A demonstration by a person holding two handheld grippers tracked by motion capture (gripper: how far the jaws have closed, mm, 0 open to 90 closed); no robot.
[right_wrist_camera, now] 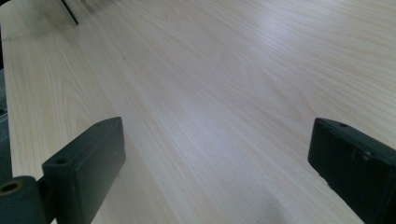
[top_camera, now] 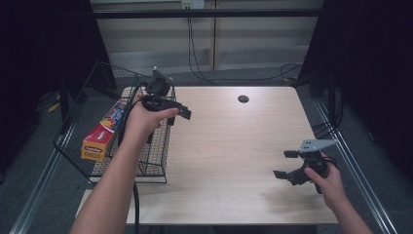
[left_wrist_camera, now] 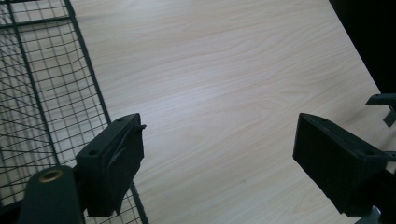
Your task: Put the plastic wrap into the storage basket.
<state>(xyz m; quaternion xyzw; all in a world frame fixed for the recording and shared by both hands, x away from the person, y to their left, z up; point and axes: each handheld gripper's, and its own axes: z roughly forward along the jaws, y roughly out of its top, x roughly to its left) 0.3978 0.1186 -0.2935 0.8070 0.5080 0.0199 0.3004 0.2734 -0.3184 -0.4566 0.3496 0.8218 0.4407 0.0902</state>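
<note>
At the far left, a long orange and red cardboard box (top_camera: 103,132) lies inside the black wire mesh basket (top_camera: 155,161), which sits on the left edge of the pale wood-grain table (top_camera: 229,161). The box runs from near-left to far-right and has blue and yellow patches toward its far end; the writing on its near end is too small to read.

The person's left forearm reaches from the bottom edge up over the basket's right wall, and the left hand (top_camera: 140,119) grips the black left gripper (top_camera: 181,115) above that wall, pointing right toward the table. Its jaws stand wide apart with nothing between them; in the left gripper view (left_wrist_camera: 217,154) they frame bare wood, with the basket's mesh beside the left jaw. The basket's far-left corner fades into the dark surroundings.

A small dark round hole (top_camera: 243,99) marks the table's far middle.

At the near right, the right hand (top_camera: 325,179) holds the right gripper (top_camera: 286,164) low over the table, pointing left, a grey three-cornered plate (top_camera: 315,144) on top. Its jaws (right_wrist_camera: 217,161) are likewise spread wide and empty over bare wood.
</note>
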